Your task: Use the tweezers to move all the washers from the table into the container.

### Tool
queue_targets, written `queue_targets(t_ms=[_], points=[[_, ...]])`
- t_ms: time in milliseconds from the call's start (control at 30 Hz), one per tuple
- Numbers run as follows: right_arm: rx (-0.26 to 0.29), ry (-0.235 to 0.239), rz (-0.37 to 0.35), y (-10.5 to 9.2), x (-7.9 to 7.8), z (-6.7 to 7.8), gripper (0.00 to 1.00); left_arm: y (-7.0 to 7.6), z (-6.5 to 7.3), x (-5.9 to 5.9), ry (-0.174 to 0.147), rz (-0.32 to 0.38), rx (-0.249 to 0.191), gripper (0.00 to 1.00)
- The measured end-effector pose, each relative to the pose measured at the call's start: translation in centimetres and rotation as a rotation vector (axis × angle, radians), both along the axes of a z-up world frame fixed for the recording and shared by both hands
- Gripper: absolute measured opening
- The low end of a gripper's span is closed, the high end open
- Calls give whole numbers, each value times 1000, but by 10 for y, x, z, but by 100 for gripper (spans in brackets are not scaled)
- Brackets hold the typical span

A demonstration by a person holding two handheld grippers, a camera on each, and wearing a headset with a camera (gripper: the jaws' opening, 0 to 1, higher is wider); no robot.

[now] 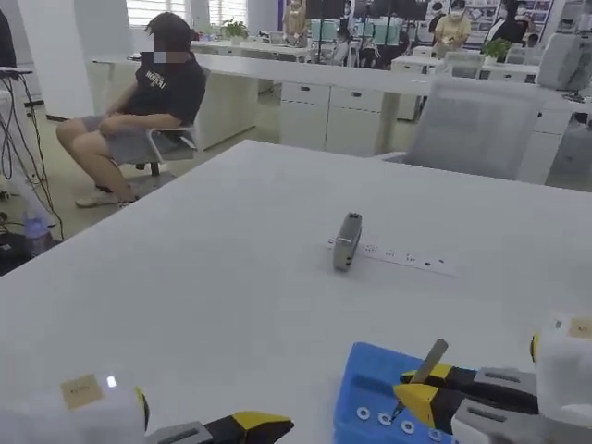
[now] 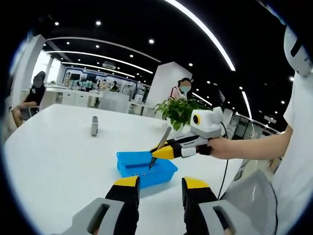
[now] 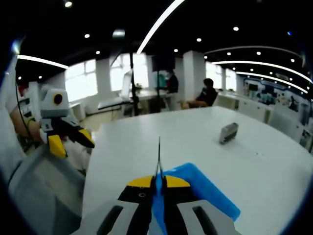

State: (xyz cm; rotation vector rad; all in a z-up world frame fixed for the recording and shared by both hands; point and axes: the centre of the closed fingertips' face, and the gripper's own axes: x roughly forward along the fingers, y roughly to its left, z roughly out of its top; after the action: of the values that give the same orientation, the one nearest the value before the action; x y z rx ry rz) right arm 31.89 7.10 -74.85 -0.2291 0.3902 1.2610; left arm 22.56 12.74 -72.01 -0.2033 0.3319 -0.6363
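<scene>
The right tongs were clamped on the tweezers, whose tips hung over the blue container at the near right of the desk. Washers lay inside it. The left tongs stood apart, empty. Probably this was the dropping step; next, find any remaining washer.

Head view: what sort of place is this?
Probably an open-plan office or lab: rows of long white desks, a grey office chair, and strip lights across a dark ceiling in the left gripper view.
</scene>
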Motion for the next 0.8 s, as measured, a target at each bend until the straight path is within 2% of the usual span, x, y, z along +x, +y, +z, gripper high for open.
queue_targets(t_ms=[133,200,267,400,567,800], points=[[-11,12,12,-14,-13,0,3,-7,4,0,2,-59,0,28],[-19,21,19,-19,-19,-2,3,-14,11,0,-1,-100,-35,25],[-22,32,22,-23,-24,-4,3,-18,14,0,-4,-127,-43,22],[-37,56,50,-29,-43,-11,3,-34,14,-2,-4,-228,14,21],[-65,73,112,-31,-66,-19,3,-53,15,-4,8,-320,11,18],[-149,41,232,-34,-97,-30,3,-78,11,-9,7,-454,78,15]])
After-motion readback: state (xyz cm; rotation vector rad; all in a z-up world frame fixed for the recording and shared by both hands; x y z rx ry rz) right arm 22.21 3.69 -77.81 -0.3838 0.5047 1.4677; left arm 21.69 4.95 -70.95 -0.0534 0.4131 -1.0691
